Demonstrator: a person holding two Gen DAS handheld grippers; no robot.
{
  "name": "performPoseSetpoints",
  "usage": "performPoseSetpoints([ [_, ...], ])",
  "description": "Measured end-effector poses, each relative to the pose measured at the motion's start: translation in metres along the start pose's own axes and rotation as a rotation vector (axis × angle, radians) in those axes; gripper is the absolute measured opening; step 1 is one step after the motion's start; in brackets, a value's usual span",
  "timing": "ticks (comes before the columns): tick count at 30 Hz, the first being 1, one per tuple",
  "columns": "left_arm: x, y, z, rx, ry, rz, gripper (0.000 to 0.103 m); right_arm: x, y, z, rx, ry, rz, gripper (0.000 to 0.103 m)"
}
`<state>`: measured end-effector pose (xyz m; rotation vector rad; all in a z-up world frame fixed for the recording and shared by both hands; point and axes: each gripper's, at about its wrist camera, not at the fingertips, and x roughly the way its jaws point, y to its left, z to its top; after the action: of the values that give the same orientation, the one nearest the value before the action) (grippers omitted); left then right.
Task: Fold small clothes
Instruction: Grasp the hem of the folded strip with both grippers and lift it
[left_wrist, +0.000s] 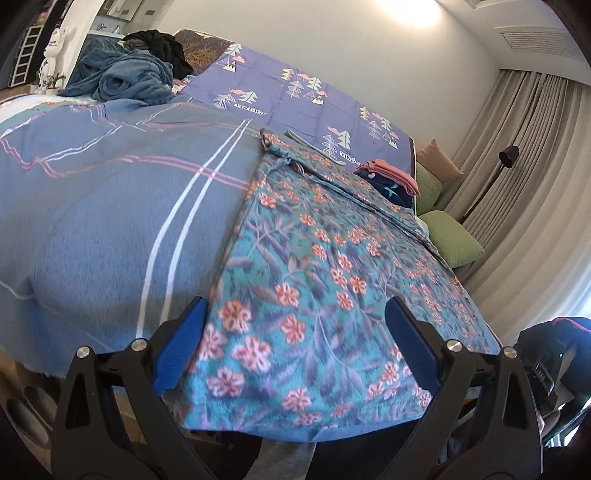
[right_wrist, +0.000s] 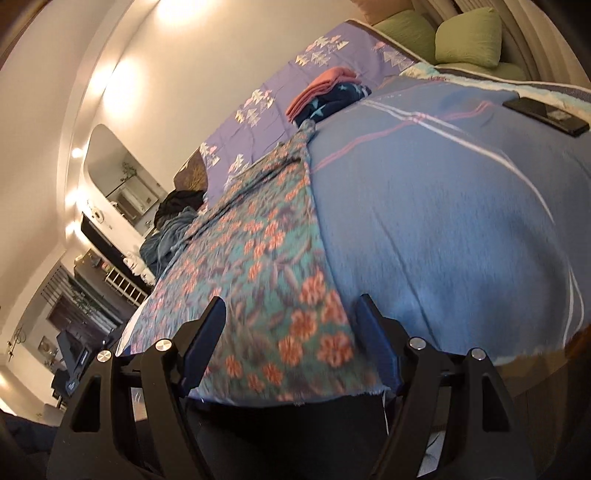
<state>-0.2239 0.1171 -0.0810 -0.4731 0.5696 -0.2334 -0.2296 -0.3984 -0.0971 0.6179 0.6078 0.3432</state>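
A teal garment with orange flowers (left_wrist: 314, 266) lies spread flat on the blue bed cover (left_wrist: 110, 206), its near hem at the bed's front edge. My left gripper (left_wrist: 295, 306) is open, its blue pads on either side of the hem's left part. The right wrist view shows the same garment (right_wrist: 266, 251). My right gripper (right_wrist: 291, 306) is open around the garment's right bottom corner. Whether the pads touch the cloth I cannot tell.
A folded pile of pink and star-print navy clothes (left_wrist: 391, 181) sits at the far side, on a purple sheet (left_wrist: 280, 88). A heap of blue and black clothes (left_wrist: 125, 74) lies at the back left. A black phone (right_wrist: 546, 114) rests on the cover. Green cushions (left_wrist: 454, 240) lie beside the bed.
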Motion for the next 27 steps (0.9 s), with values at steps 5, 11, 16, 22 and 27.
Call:
performPoseSetpoints([
  [5,-0.001,0.002,-0.004,-0.013,0.015,0.01,0.091,0.001,-0.003,-0.008,0.008,0.021,0.035,0.074],
  [11,-0.007,0.005,-0.01,-0.025,0.028,0.039,0.075,0.003,-0.002,-0.012,0.012,0.026,0.071,0.072],
  [16,-0.015,0.016,-0.013,-0.069,0.031,0.041,0.056,0.001,-0.006,-0.014,0.03,0.028,0.074,0.052],
  [22,-0.02,0.029,-0.017,-0.108,0.036,0.036,0.047,-0.002,-0.011,-0.018,0.044,0.021,0.08,0.044],
  [27,-0.022,0.039,-0.022,-0.149,0.045,-0.001,0.045,-0.002,-0.014,-0.02,0.066,0.024,0.095,0.038],
])
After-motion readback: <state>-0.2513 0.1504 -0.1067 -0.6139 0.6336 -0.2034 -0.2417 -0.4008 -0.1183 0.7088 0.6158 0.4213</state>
